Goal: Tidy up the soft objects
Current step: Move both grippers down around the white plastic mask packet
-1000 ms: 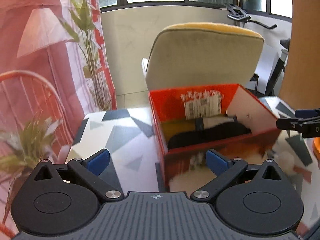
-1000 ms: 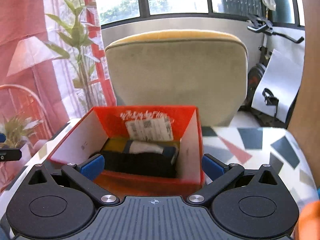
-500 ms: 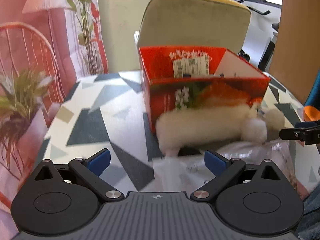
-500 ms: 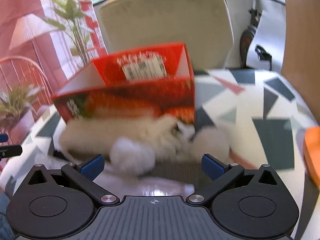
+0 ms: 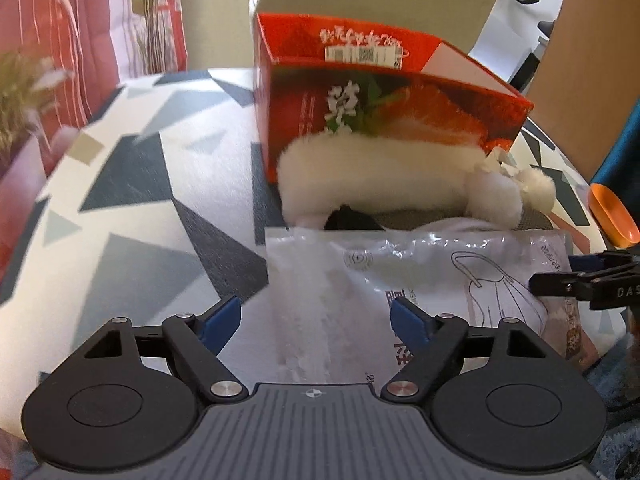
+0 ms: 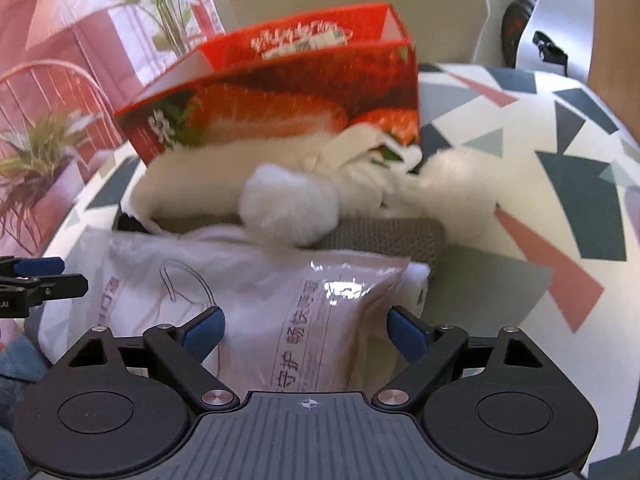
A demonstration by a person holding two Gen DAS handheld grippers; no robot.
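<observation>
A table (image 5: 132,184) covered in a grey, white and pink triangle pattern fills both views, with a padded chair and red-patterned curtain behind. Nearest the cameras lies a clear plastic mask packet (image 5: 400,276) printed with a mask outline and Chinese characters too blurred to read. Both claws hang over it, jaws spread and just now narrowing, with the packet under the gap and no pad seen pressing: the left gripper (image 5: 318,314) at one end, the right gripper (image 6: 306,326) at the other. Beyond the packet, a fluffy white hat trim (image 6: 288,200) lies on a grey knit piece (image 6: 392,236), against a red strawberry box (image 5: 384,108). Only the left view shows the box's barcode label and an orange object (image 5: 612,216) beside the packet.
</observation>
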